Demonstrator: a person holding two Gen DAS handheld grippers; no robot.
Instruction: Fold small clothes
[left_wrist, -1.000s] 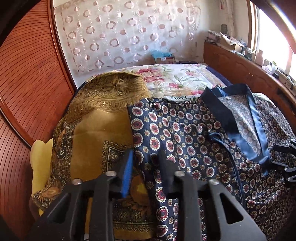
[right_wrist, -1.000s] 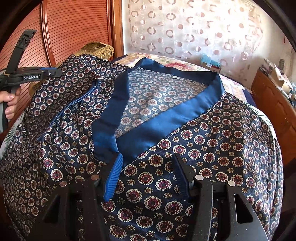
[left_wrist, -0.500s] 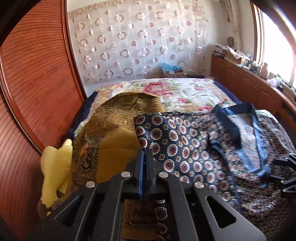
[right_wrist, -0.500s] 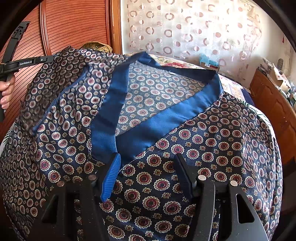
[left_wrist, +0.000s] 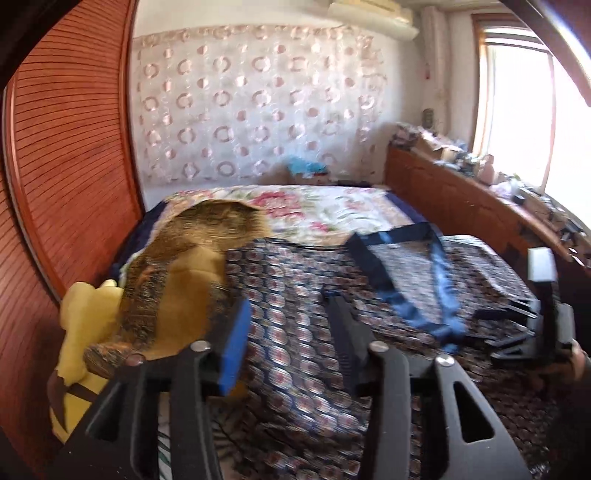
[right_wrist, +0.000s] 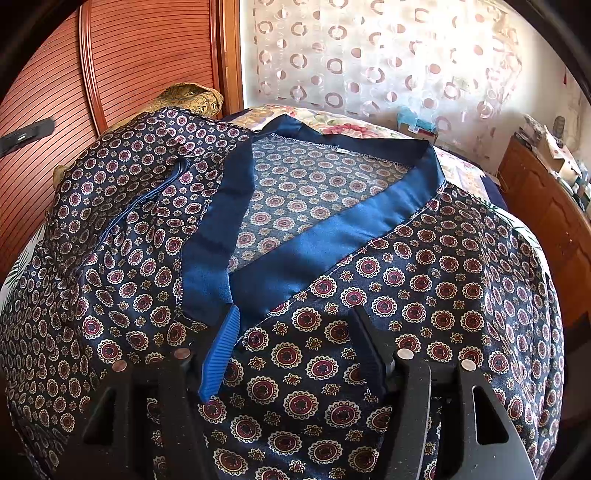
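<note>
The bed (left_wrist: 332, 210) had a flowery cover and filled most of the room. On it lay the dark blue top (right_wrist: 424, 295) with round red and white marks, spread out flat, its plain blue collar (right_wrist: 332, 236) open in a V. A gold brown cloth (left_wrist: 177, 280) sat beside the top, near the wooden wall, with something yellow (left_wrist: 85, 325) next to it. The left claw (left_wrist: 288, 332) was above the top. Its jaws had just been opening, and nothing was between them. The right claw (right_wrist: 295, 347) stood fairly wide, low over the top just below the collar. I could not tell if its tips touched the cloth. It gripped nothing.
</note>
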